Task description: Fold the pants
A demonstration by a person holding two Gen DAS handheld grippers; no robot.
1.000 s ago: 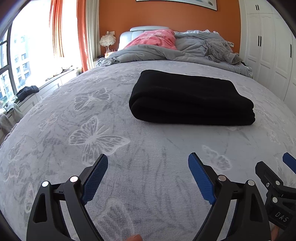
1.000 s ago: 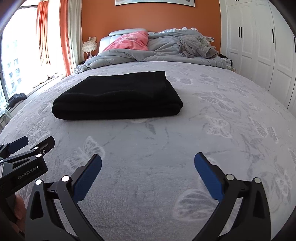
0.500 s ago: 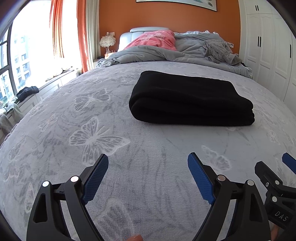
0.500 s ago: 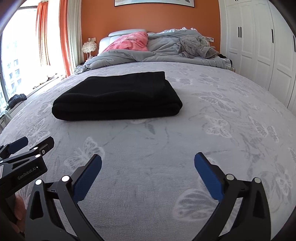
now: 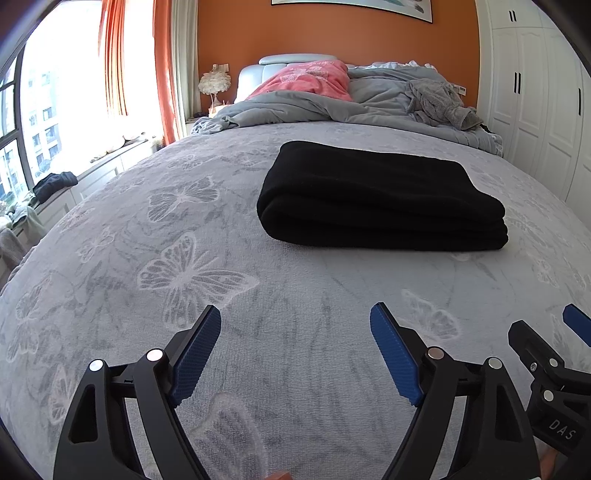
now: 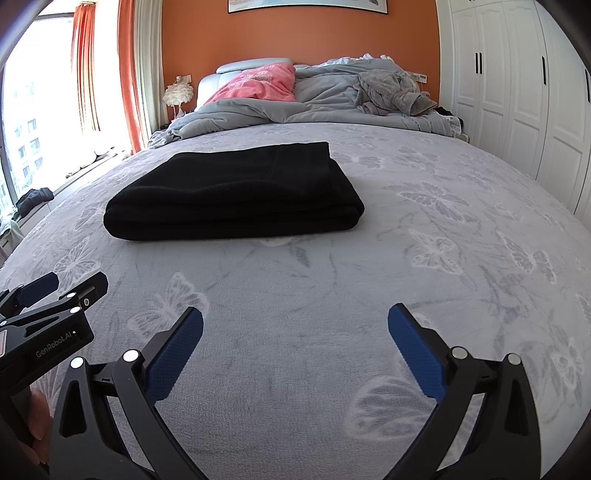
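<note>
The black pants (image 5: 380, 195) lie folded into a thick, flat rectangle on the grey butterfly-print bedspread (image 5: 192, 273), roughly mid-bed, with layered edges stacked along the near side. The left claw (image 5: 295, 354) hovers over the bedspread near the foot of the bed with its blue-padded fingers (image 5: 195, 358) spread wide apart and nothing between them; the pants sit well ahead of it and slightly to its right, not touching. The right claw (image 6: 295, 354) is likewise spread wide and holds nothing, and from its view the pants (image 6: 236, 195) lie ahead and off to the left, with a strip of bare bedspread (image 6: 443, 240) between claw and cloth. The two claws hang side by side (each one's black frame edges into the other's view: the right at (image 5: 554, 380), the left at (image 6: 48, 317)). Farther back, a rumpled grey duvet (image 5: 295, 107) and a pink pillow (image 5: 310, 79) are heaped at the headboard, against an orange wall (image 5: 332, 33), with white wardrobe doors (image 6: 517, 92) along the right.
</note>
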